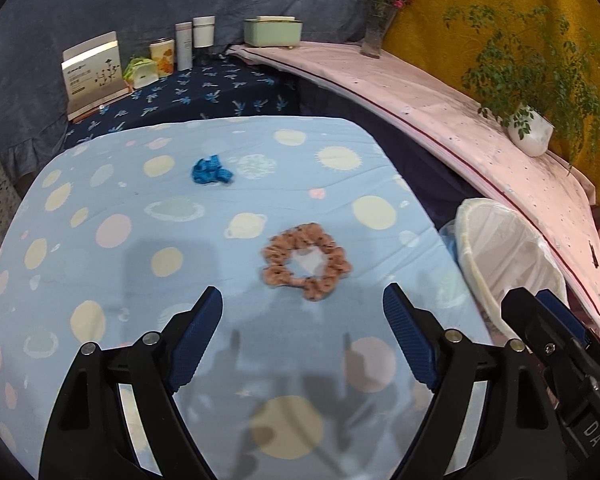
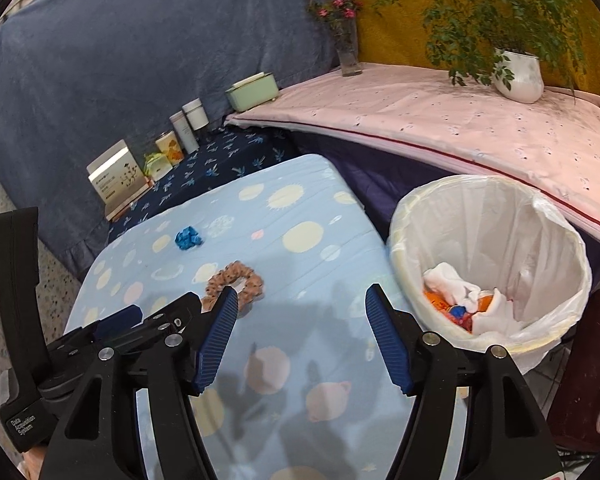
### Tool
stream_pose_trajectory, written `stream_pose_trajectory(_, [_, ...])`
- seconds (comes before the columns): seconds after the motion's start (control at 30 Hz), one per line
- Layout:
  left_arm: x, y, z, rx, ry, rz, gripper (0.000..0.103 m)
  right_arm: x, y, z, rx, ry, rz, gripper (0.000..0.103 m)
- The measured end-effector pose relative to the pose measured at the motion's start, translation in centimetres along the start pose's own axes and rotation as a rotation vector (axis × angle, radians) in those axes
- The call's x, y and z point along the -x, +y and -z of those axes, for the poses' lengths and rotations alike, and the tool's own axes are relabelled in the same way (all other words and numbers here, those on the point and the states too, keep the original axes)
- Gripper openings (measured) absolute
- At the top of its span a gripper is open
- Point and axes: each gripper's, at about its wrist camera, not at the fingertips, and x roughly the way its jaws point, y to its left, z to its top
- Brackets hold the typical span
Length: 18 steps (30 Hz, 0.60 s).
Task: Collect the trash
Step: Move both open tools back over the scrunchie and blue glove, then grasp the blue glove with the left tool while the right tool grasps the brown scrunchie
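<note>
A crumpled blue scrap (image 1: 211,171) lies on the light blue planet-print table (image 1: 140,280), towards the far side; it also shows in the right wrist view (image 2: 188,237). A brown scrunchie (image 1: 306,261) lies nearer, just ahead of my open, empty left gripper (image 1: 302,300); the right wrist view shows it too (image 2: 234,283). My right gripper (image 2: 300,300) is open and empty above the table's near right part. A white-lined trash bin (image 2: 488,256) stands right of the table and holds white tissue and colourful scraps; its rim shows in the left wrist view (image 1: 504,256).
A dark blue patterned shelf (image 1: 204,92) behind the table holds a box (image 1: 94,74), tins and bottles. A pink-covered ledge (image 2: 440,120) carries a green box (image 2: 252,91), a flower vase (image 2: 346,46) and a potted plant (image 2: 518,76).
</note>
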Motion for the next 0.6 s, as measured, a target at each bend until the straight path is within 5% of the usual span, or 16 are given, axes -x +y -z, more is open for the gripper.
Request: stream_pose_trajectory(0.6, [-3.7, 10.1, -1.7, 0.067, 0.026, -0.128, 0.08, -8.5, 6.2, 1.0, 0.077, 0.112, 0.007, 0.064])
